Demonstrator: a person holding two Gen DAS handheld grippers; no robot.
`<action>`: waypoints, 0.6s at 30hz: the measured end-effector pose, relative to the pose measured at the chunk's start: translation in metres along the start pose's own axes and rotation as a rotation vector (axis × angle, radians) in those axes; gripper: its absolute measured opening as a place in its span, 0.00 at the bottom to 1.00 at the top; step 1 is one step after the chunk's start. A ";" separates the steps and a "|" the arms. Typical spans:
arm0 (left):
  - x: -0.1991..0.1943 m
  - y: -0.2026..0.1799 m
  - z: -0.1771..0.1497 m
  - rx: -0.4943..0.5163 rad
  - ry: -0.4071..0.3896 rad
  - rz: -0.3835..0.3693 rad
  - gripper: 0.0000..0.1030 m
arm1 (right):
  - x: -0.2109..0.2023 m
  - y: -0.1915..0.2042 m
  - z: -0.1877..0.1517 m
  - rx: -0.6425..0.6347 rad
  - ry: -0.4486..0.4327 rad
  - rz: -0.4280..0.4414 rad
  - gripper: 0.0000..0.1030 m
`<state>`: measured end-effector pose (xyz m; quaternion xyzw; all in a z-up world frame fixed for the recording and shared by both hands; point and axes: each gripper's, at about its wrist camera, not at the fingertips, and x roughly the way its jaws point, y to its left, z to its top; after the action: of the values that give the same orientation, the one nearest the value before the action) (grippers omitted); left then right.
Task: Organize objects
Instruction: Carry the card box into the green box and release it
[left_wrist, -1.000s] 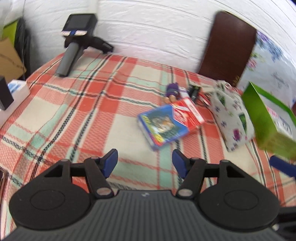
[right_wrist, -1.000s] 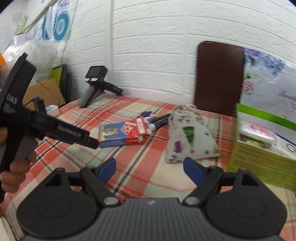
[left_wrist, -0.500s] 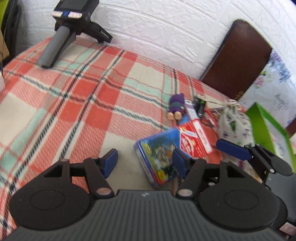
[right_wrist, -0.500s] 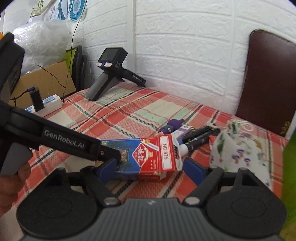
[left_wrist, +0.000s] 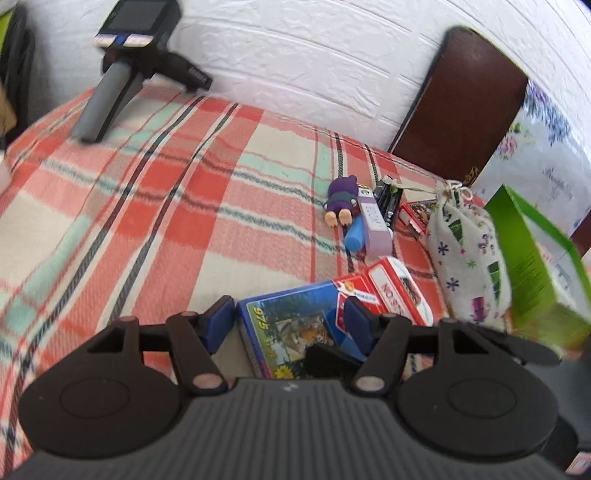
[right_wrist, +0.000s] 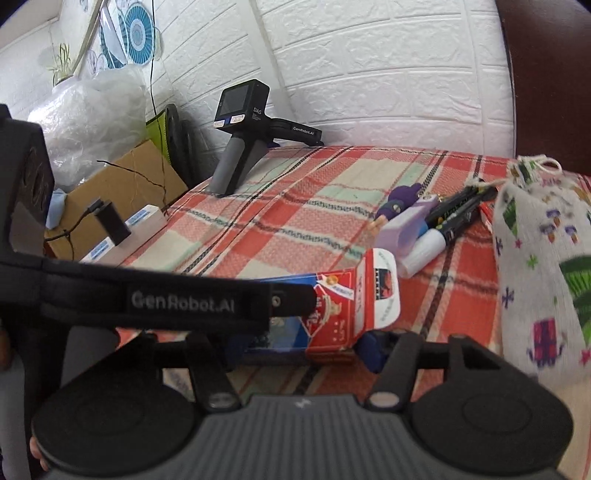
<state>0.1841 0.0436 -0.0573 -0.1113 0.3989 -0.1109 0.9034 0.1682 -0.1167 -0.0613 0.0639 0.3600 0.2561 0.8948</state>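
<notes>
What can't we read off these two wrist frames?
- Right wrist: near end of the blue-and-red card box, hidden by the left gripper's arm and the right gripper; pad contact unclear while the fingers close.
- Left wrist: box's near end behind the left gripper.
- Left wrist: green carton contents, blurred and cut off by the edge.

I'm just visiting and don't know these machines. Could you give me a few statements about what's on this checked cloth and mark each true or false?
1. The card box lies between the left tool's fingers. True.
2. The purple figurine sits inside the green box. False: it lies on the checked cloth.
3. The printed drawstring pouch sits beside the green box. True.
4. The right tool is closing on the pouch. False: its jaws are closing around the card box.
</notes>
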 end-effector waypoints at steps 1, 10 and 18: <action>-0.004 0.000 -0.001 -0.014 0.004 -0.013 0.64 | -0.006 0.001 -0.003 0.005 -0.005 -0.004 0.48; -0.034 -0.076 0.009 0.095 -0.063 -0.138 0.64 | -0.087 -0.012 -0.007 -0.005 -0.200 -0.131 0.48; -0.016 -0.199 0.021 0.295 -0.069 -0.281 0.64 | -0.173 -0.087 -0.015 0.104 -0.382 -0.310 0.48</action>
<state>0.1668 -0.1387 0.0250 -0.0359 0.3277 -0.2893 0.8987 0.0881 -0.2797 0.0079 0.1013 0.2025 0.0802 0.9707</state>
